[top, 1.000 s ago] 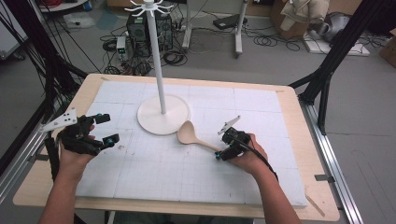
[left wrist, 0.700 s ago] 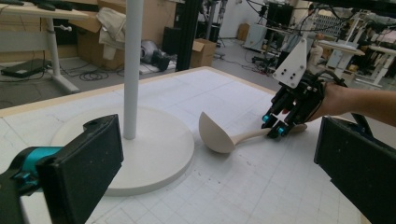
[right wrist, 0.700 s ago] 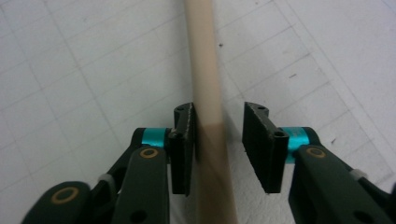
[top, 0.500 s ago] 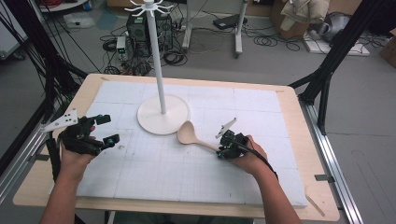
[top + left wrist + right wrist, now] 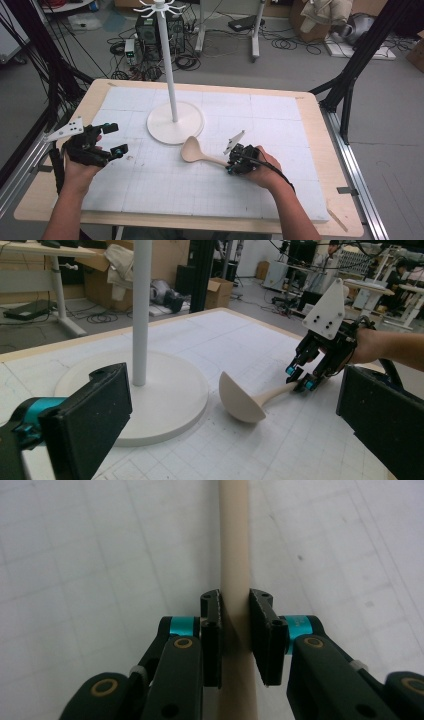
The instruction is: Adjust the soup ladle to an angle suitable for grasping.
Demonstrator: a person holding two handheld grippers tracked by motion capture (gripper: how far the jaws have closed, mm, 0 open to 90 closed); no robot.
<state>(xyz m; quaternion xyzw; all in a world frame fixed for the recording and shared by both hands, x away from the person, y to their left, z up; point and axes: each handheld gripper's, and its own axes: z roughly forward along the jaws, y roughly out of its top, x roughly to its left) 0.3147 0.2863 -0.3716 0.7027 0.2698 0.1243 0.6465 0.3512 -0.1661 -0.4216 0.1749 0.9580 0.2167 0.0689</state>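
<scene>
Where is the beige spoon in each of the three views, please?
High view: spoon at table centre, bowl near the white stand base.
Left gripper view: spoon centre-right, right of the base.
Right gripper view: its handle runs up the middle.
Shared landmark: right gripper on the handle.

White stand [image 5: 174,121] sits mid-table, its thin pole rising tall and its round base taking up the middle back area. Spoon [image 5: 200,154] lies just in front of the base, between the two grippers. Mat [image 5: 150,195] is bare along the near edge, at far right and in both back corners. Left gripper [image 5: 114,138] has open mat ahead up to the base.
</scene>
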